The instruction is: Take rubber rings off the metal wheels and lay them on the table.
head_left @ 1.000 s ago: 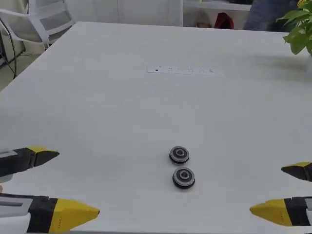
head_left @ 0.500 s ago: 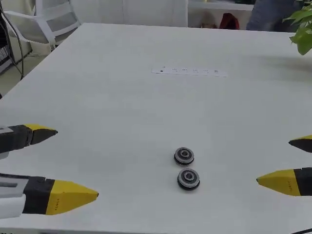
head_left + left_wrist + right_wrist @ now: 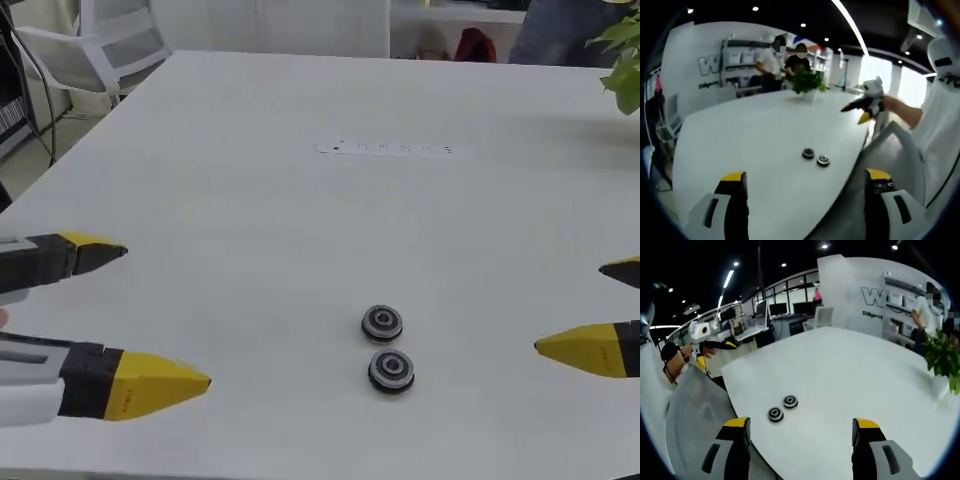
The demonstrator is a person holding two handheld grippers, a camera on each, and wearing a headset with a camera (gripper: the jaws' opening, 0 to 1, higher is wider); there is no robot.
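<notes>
Left gripper [image 3: 165, 316] and right gripper [image 3: 568, 308]: jaws wide apart, empty.
Two wheels [image 3: 382, 323] lie flat on table [image 3: 300, 220], just beside each other, between grippers. Rings [image 3: 373, 372] probably the dark outer bands: soft, stretchy; pinch at rim, pin the stiff wheel. Grippers low, pointing inward.

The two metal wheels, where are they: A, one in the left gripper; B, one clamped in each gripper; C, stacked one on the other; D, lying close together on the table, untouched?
D: the far wheel and near wheel lie on the table, left gripper and right gripper both clear of them.
</notes>
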